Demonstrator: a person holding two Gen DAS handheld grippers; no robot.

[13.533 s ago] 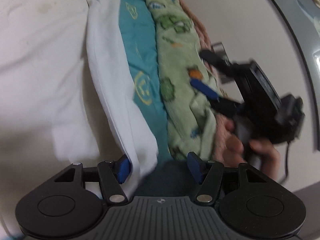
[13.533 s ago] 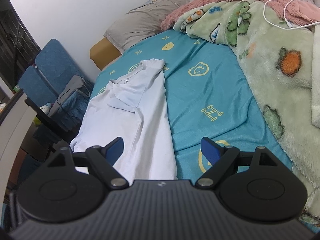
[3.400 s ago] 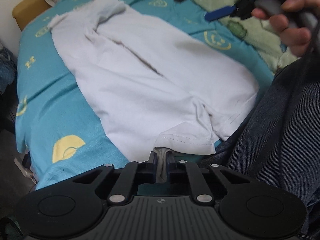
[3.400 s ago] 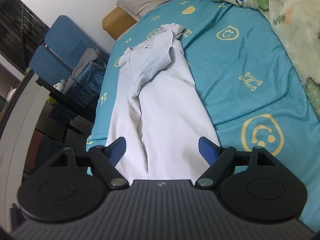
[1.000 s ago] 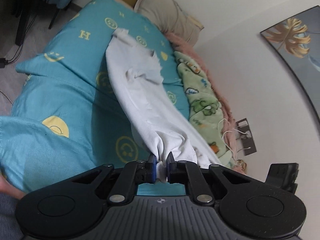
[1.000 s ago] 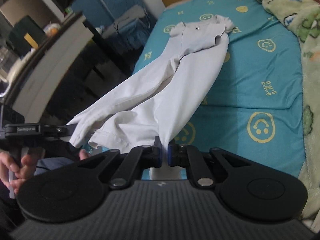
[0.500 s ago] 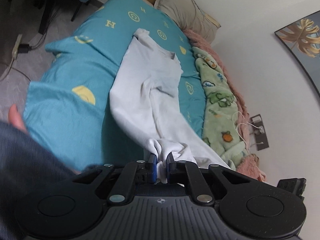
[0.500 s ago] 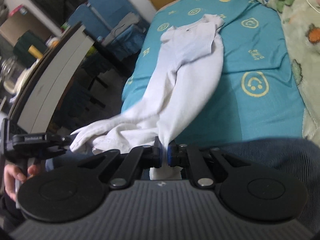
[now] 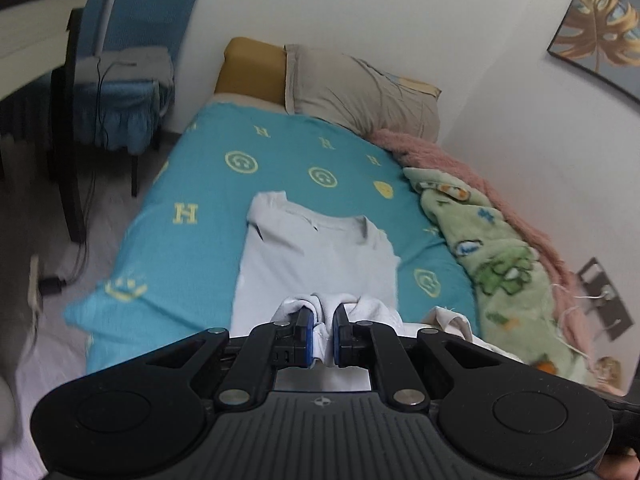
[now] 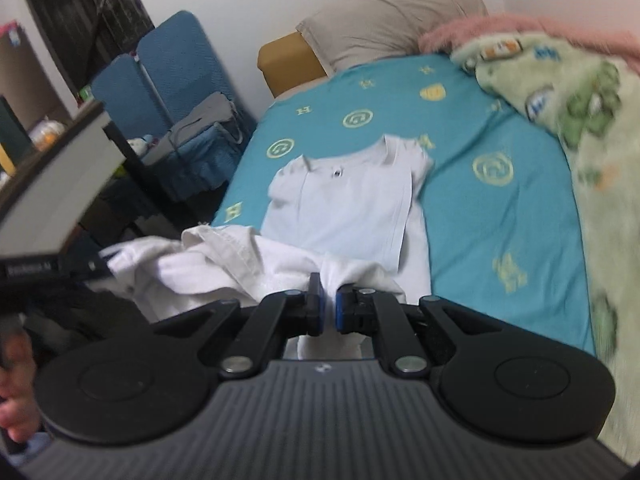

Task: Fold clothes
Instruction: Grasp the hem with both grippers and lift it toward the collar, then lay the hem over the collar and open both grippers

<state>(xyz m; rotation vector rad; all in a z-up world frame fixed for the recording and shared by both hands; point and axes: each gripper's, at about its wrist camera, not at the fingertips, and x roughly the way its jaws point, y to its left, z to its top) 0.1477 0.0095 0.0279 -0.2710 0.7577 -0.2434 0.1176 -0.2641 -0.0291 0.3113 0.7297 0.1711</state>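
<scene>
A white polo shirt [image 9: 316,256] lies lengthwise on the teal bed sheet [image 9: 208,184], collar toward the pillows. Its lower part is lifted off the bed and bunched toward me. My left gripper [image 9: 323,324] is shut on a fold of the shirt's hem, white cloth squeezed between its blue pads. In the right wrist view the shirt [image 10: 344,200] shows its collar and small dark label, and my right gripper [image 10: 328,304] is shut on the other hem corner. The left gripper and the hand holding it appear at that view's left edge, with cloth sagging between the two.
A grey pillow [image 9: 360,92] and a mustard cushion [image 9: 252,68] lie at the bed's head. A green cartoon blanket [image 9: 496,256] and a pink fleece [image 9: 460,160] fill the wall side. A blue chair [image 10: 180,80] with clothes and a desk edge [image 10: 52,184] stand beside the bed.
Both grippers, still clamped on the hem, swung around to face up the bed. The shirt's lower half came off the bed and bunched near the grippers.
</scene>
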